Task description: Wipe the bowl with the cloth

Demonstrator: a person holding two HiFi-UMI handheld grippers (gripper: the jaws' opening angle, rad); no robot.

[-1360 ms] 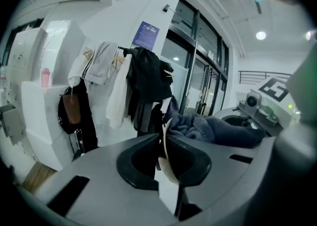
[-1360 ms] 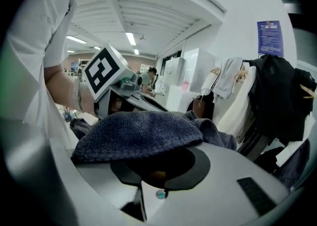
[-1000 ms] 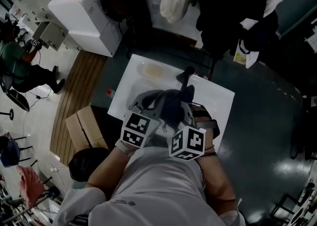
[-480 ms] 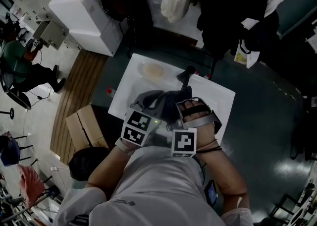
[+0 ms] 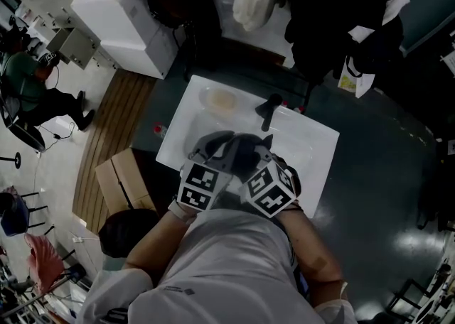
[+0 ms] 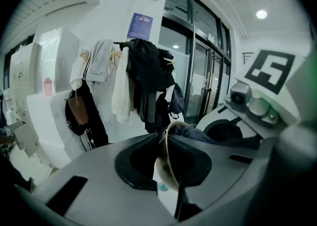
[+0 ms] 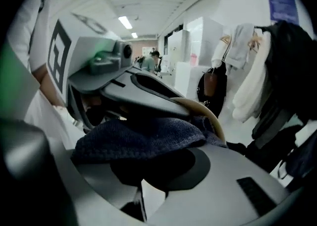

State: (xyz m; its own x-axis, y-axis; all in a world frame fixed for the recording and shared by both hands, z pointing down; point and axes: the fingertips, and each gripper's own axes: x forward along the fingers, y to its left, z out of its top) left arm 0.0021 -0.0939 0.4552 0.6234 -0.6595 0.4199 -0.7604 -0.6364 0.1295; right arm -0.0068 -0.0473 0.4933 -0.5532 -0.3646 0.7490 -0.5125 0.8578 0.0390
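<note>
Wiping underway: left claw (image 6: 166, 143) clamped on bowl (image 6: 161, 170) rim, right claw (image 7: 151, 163) clamped on cloth (image 7: 143, 138) against it. Hold bowl steady, sweep cloth round the wall.

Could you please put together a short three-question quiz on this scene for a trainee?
1. True or false: the left gripper is shut on the rim of the bowl.
2. What does the right gripper hold? A: a sponge. B: the dark blue cloth. C: a brush.
3. Short answer: which white fixture lies below both grippers in the head view?

Key
1. True. The bowl stands edge-on between its jaws.
2. B. The cloth lies against the bowl.
3. The sink.
</note>
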